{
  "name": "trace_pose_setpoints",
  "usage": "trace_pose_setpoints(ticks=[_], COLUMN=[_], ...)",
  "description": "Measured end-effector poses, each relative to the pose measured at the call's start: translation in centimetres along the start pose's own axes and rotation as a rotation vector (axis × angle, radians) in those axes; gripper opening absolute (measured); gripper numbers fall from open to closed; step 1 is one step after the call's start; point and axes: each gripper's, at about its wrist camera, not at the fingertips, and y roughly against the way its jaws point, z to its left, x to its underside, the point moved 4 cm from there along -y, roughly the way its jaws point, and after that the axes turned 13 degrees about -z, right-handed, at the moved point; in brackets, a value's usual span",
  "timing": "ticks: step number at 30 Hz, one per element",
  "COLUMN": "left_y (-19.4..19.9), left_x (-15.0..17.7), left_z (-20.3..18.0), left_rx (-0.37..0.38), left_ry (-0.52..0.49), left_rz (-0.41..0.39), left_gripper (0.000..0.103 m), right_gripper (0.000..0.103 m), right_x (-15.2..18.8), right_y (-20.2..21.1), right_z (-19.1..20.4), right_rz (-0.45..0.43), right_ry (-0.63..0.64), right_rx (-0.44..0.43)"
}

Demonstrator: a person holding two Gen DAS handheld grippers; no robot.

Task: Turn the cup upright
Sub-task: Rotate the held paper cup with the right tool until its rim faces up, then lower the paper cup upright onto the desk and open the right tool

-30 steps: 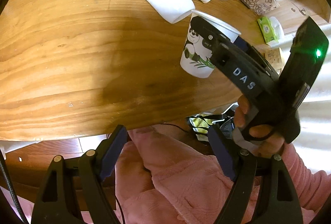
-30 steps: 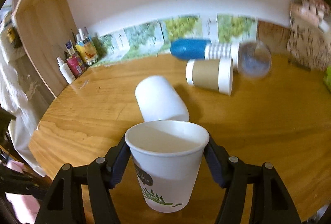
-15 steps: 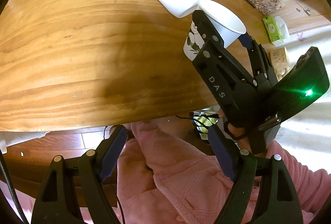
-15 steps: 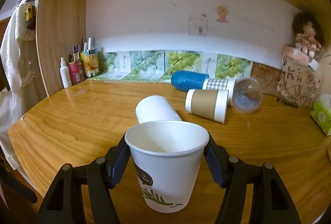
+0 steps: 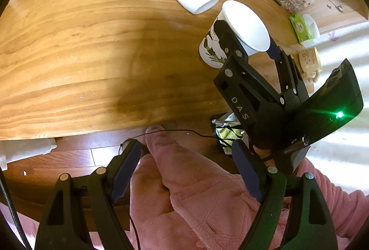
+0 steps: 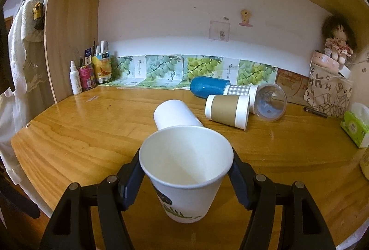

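While the panda cup point(image 6: 186, 171) is mouth-up, it's not free yet: right gripper point(image 6: 186, 171) has both fingers pinching the wall just under the rim. Left wrist view puts the cup point(image 5: 230, 40) over the desk point(image 5: 92, 46) near the front edge, tilted a bit; base looks at or just above the wood, can't tell if it's touching.

Status, my read: flip is basically done. Left to do: seat the base flat, let go, back out without tipping it.

Left gripper point(image 5: 184, 171) is spread wide, holding nothing, parked off the desk edge over the pink-robed lap point(image 5: 196, 203).

Just behind the held cup: plain white cup point(image 6: 174, 115) on its side. Farther back, also lying down: brown-sleeved cup point(image 6: 227, 110), checked cup point(image 6: 239, 90), blue cup point(image 6: 208, 87), clear plastic cup point(image 6: 269, 102). Tissue pack point(image 6: 354, 126) at right edge, bottles point(image 6: 87, 76) back-left.
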Motion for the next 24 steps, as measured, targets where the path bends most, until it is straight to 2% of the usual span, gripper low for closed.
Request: trace_pose_setpoints(ticks=[6, 8, 13, 19, 24], left_y=[0.1, 0.3, 1.0, 1.6, 1.4], left_x=[1.1, 1.4, 2.1, 3.2, 3.7], left_z=[-0.8, -0.8, -0.6, 0.2, 1.1], left_rx=[0.012, 0.012, 0.010, 0.010, -0.034], left_ry=[-0.024, -0.033, -0.036, -0.004, 0.002], left_rz=[0.009, 0.005, -0.014, -0.034, -0.050], left_gripper=[0.084, 0.084, 0.084, 0.084, 0.084], right_gripper=[0.070, 0.070, 0.084, 0.084, 0.084], right_x=[0.3, 0.6, 1.2, 2.3, 4.0], right_y=[0.1, -0.3, -0.3, 0.1, 2.0], right_z=[0.0, 0.1, 0.3, 0.1, -0.4], right_rz=[0.021, 0.057, 0.082, 0.151, 0.222], right_ry=[-0.014, -0.005, 0.025, 0.045, 0.076], right_rx=[-0.001, -0.001, 0.006, 0.019, 0.031])
